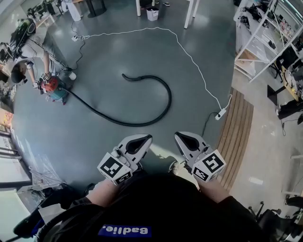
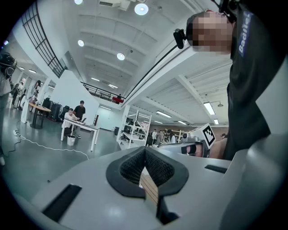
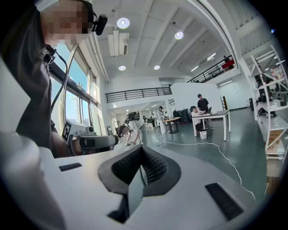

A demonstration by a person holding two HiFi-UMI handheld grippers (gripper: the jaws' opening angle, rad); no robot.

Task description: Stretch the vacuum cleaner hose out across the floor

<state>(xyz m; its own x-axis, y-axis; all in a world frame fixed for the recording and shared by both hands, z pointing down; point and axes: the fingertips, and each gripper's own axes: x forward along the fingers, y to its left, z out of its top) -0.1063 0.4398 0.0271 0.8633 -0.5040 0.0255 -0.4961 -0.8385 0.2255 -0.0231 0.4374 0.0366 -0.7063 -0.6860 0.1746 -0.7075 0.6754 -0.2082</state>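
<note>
A black vacuum hose (image 1: 169, 97) lies on the grey floor in a wide hooked curve. Its free end (image 1: 124, 75) is near the middle of the floor. Its other end runs left to a red and teal vacuum cleaner (image 1: 53, 87). My left gripper (image 1: 144, 138) and right gripper (image 1: 182, 136) are held side by side close to my chest, well short of the hose. Both are shut with nothing between the pads, as the left gripper view (image 2: 145, 152) and the right gripper view (image 3: 143, 150) show. Neither gripper view shows the hose.
A person (image 1: 28, 61) bends over the vacuum cleaner at the left. A white cable (image 1: 189, 54) snakes across the floor to a power strip (image 1: 220, 113). White shelving (image 1: 265, 38) and a wooden strip (image 1: 236, 137) line the right side. A small bin (image 1: 152, 13) stands by table legs at the far end.
</note>
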